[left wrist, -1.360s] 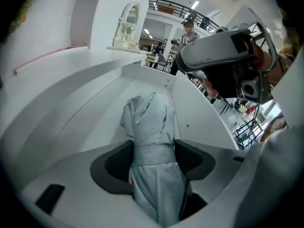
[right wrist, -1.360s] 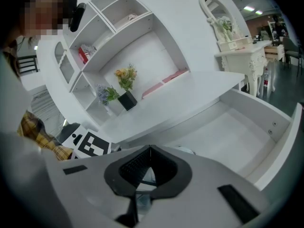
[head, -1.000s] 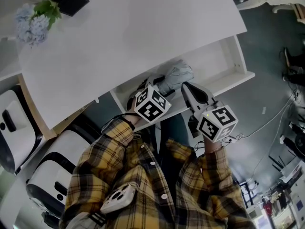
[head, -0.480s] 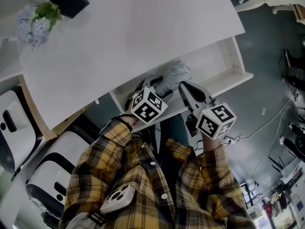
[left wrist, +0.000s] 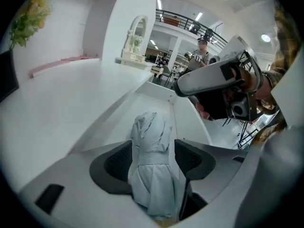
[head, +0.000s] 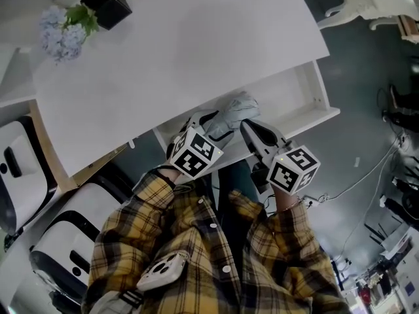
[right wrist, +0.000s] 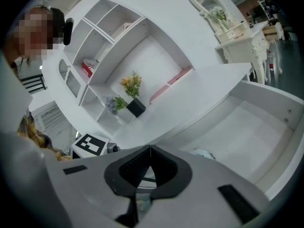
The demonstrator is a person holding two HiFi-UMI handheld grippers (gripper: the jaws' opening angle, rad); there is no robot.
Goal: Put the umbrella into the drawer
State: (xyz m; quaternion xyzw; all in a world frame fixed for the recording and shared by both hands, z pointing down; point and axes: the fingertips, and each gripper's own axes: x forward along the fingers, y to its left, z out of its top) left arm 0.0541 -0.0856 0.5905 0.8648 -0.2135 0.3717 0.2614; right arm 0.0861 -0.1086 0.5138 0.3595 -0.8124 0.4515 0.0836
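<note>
A folded pale grey umbrella (head: 234, 110) hangs over the open white drawer (head: 298, 93) under the desk top. My left gripper (head: 204, 124) is shut on the umbrella (left wrist: 151, 167); both dark pads press its bunched fabric, and its tip points into the drawer (left wrist: 156, 103). My right gripper (head: 254, 135) hovers just right of it above the drawer's front edge, with its jaws together and nothing held. In the right gripper view the jaws (right wrist: 150, 148) meet, and a bit of the umbrella (right wrist: 204, 153) peeks past them above the drawer floor (right wrist: 247, 122).
The white desk top (head: 183, 44) carries a black plant pot (head: 108, 6) and pale blue flowers (head: 62, 33) at its far left. White rounded furniture (head: 26, 175) stands at the left. Cables lie on the grey floor (head: 366, 169) to the right.
The head camera has shifted a little. Both grippers and the umbrella keep nearly the same place over the drawer.
</note>
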